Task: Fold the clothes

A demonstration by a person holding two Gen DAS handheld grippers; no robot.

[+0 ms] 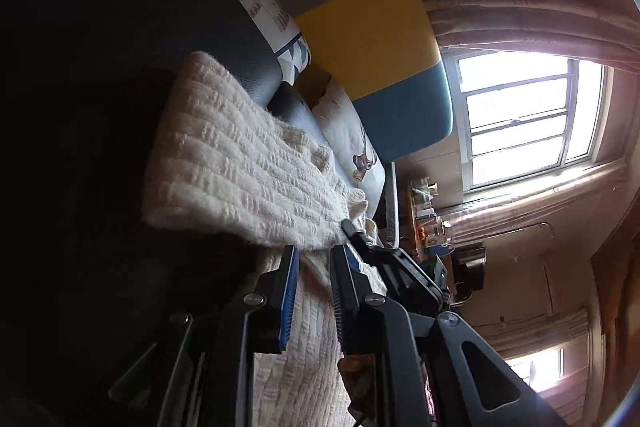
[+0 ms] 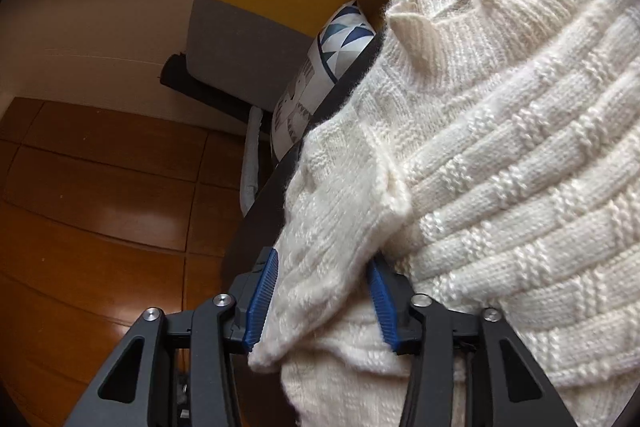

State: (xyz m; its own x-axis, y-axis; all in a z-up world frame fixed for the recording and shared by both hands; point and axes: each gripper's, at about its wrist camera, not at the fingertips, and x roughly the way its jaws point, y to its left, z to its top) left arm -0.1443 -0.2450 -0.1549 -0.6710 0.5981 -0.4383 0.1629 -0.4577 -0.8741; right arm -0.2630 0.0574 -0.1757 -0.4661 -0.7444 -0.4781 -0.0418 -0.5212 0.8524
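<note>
One cream knitted sweater (image 2: pixel 500 155) here, and it fills most of the right wrist view, spread over a dark leather-like surface (image 1: pixel 132 39) with its ribbed collar (image 2: pixel 432 23) up near the top. Two tools in play. The right tool (image 2: pixel 320 291) has its blue-padded fingers (image 2: pixel 262 301) set apart on either side of a thick fold of sleeve, the knit bunched between them and touching both pads; whether they are actually squeezing it is hard to say. Over in the left wrist view, the left tool (image 1: pixel 314 291) has its two fingers parted too, a strip of the same cream knit running between them, and again no clear sign of a firm pinch. Beyond its tips the sweater folds over in a broad flap, with the other tool's dark finger poking in at the fold.

Two printed cushions (image 2: pixel 320 79) sit against a backrest (image 1: pixel 372 39) banded grey, yellow and blue. One window (image 1: pixel 528 119) blazes white, washing out detail, curtains (image 1: pixel 540 15) around it. The left half of that view is sunk in shadow. Wooden floor (image 2: pixel 104 195) shows at the right tool's left.
</note>
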